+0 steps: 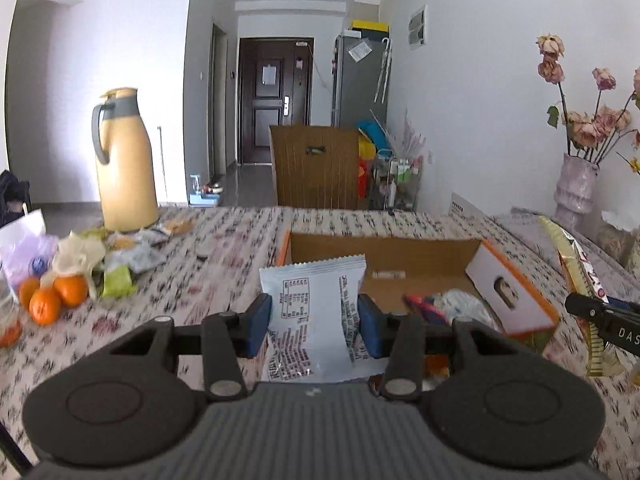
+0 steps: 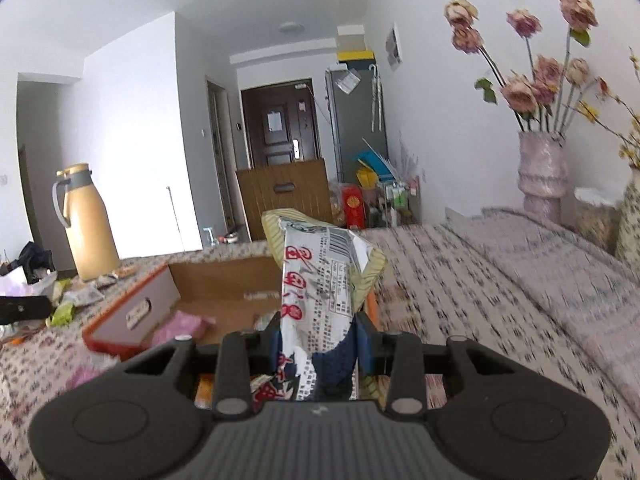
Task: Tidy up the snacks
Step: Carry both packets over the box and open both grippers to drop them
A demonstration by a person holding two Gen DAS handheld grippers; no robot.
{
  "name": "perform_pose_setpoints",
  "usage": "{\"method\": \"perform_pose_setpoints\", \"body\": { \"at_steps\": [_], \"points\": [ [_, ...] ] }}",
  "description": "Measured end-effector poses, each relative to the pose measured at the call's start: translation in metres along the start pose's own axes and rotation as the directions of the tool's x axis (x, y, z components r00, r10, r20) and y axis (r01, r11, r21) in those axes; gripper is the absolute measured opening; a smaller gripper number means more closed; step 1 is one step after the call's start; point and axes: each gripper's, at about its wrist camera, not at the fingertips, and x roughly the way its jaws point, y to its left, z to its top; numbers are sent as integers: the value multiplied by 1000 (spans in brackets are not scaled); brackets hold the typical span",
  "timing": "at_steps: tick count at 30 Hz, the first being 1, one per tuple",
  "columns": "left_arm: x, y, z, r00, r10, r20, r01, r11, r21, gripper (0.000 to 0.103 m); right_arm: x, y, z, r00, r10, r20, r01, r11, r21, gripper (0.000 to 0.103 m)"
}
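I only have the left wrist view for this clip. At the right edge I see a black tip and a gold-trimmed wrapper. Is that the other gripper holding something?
Observer: Yes. The right gripper is shut on a long silver snack packet with red characters and a yellow-green edge.
Operator: Where is it relative to the open cardboard box with orange trim?
Observer: The packet stands upright over the box's near right corner, seen from the right wrist.
Operator: My view shows little of the box's inside. What is in there?
Observer: A pink wrapped pack lies on the box floor near the left flap.
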Motion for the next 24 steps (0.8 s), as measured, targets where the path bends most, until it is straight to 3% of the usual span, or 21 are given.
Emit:
{"method": "perform_pose_setpoints", "body": {
  "at_steps": [13, 20, 24],
  "points": [
    [71, -15, 41, 1000, 17, -2, -17, 1000, 15, 47, 83, 15, 42, 1000, 16, -14, -17, 999, -30, 35],
    [105, -20, 31, 999, 40, 9, -40, 999, 29, 47, 120, 16, 30, 999, 4, -54, -5, 1000, -17, 35],
    [120, -20, 23, 999, 35, -30, -34, 998, 47, 47, 124, 15, 24, 997, 1, -76, -2, 1000, -12, 35]
  ]
}}
